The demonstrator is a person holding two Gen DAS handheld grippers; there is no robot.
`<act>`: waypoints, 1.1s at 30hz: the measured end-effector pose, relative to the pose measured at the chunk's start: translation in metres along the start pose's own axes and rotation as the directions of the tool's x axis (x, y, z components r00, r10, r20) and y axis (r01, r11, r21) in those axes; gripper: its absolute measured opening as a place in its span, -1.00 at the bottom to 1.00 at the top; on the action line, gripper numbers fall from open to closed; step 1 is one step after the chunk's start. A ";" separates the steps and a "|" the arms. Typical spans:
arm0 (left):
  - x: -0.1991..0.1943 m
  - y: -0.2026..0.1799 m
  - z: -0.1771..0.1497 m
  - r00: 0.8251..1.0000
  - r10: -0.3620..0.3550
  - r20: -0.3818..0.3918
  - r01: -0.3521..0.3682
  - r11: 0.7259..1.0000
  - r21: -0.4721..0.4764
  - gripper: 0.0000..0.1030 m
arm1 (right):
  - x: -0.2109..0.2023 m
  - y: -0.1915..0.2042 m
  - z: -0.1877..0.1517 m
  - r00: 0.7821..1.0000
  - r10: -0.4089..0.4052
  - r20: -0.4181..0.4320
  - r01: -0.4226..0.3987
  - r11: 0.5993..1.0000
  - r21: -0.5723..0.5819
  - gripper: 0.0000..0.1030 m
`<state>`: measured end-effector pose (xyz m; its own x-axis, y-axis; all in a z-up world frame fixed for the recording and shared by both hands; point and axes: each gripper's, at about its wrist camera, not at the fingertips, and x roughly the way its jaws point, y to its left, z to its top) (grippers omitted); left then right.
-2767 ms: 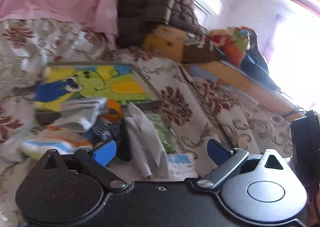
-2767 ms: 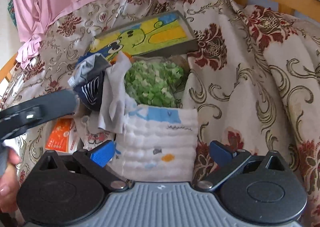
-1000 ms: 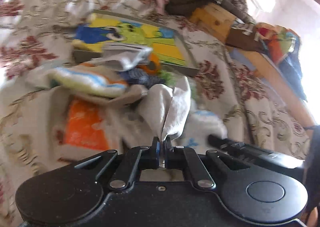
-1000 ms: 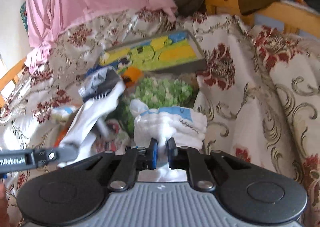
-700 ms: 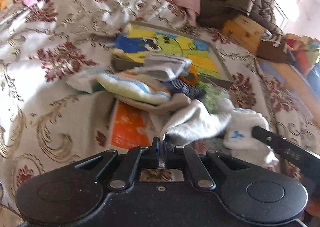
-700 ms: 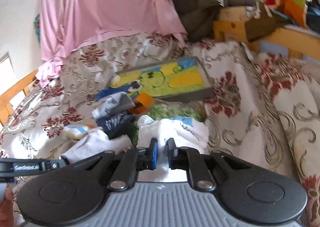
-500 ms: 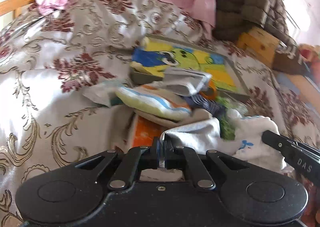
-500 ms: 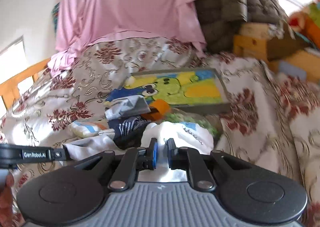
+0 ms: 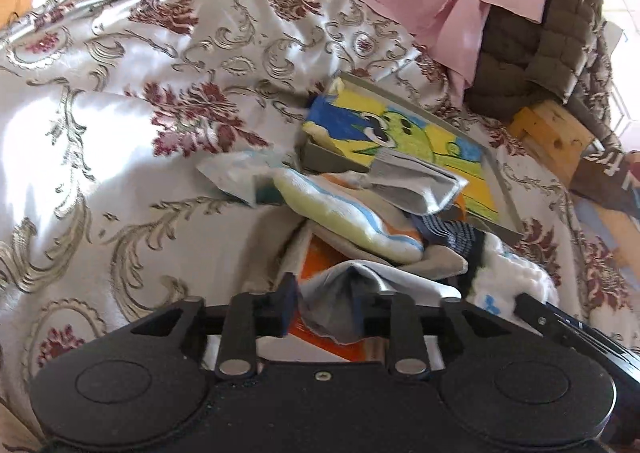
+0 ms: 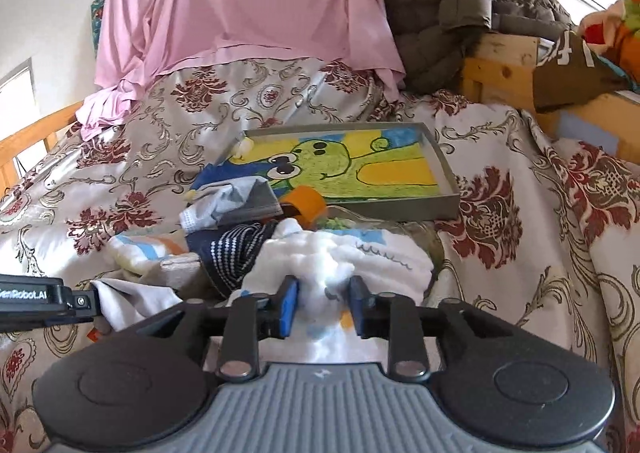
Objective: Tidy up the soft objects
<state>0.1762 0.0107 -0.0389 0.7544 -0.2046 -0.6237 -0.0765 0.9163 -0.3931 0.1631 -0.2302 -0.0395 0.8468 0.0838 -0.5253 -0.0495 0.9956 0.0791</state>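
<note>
**Grippers letting go of two cloths on a patterned bed**

Bedspread [image 9: 120, 101] of cream satin with dark red flowers and grey scrolls covers the bed, and a jumble of soft things lies on it.

The left gripper [image 9: 325, 309] has its jaws parting. A pale grey cloth [image 9: 360, 285] stands bunched between them, and the pads look clear of it on both sides. This cloth lies at the near edge of the pile, over an orange printed fabric [image 9: 316, 253].

The right gripper [image 10: 323, 307] also has its jaws spreading. A white quilted cloth [image 10: 360, 253] with small blue drawings sits crumpled between its blue pads [image 10: 289, 305], on the right side of the pile, just in front of a shallow grey box [image 10: 440, 205] that holds a bright picture of a green cartoon creature.

Between the two cloths lie a navy striped sock [image 10: 236, 249], a yellow towel [image 9: 336, 209] with blue and orange stripes, and a folded grey garment [image 10: 236, 201] leaning on the box edge.

A pink sheet [image 10: 248, 1] hangs behind the bed, beside a brown quilted jacket [image 10: 460, 1].
</note>
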 end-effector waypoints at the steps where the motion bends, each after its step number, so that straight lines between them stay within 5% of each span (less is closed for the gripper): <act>1: 0.000 -0.001 -0.002 1.000 -0.013 0.000 0.013 1.000 0.001 -0.14 | 0.000 -0.001 0.000 1.000 -0.002 -0.001 0.002 1.000 0.002 -0.20; 10: 0.002 -0.013 -0.009 0.992 -0.129 -0.010 0.129 0.992 0.013 0.33 | 0.003 -0.005 0.000 1.000 -0.012 -0.013 0.013 1.000 0.028 0.03; 19: 0.000 -0.023 -0.016 0.971 -0.240 -0.016 0.240 0.970 0.041 0.47 | 0.003 -0.002 0.000 1.000 -0.016 -0.015 0.016 1.000 0.021 0.07; 33: 0.003 -0.032 -0.025 0.908 -0.414 -0.065 0.417 0.907 0.055 0.55 | 0.006 -0.018 0.003 0.999 -0.008 -0.038 0.012 0.992 0.125 -0.06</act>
<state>0.1646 -0.0273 -0.0447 0.6741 -0.5873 -0.4478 0.2813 0.7648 -0.5796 0.1701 -0.2479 -0.0418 0.8265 0.0776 -0.5575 0.0274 0.9837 0.1776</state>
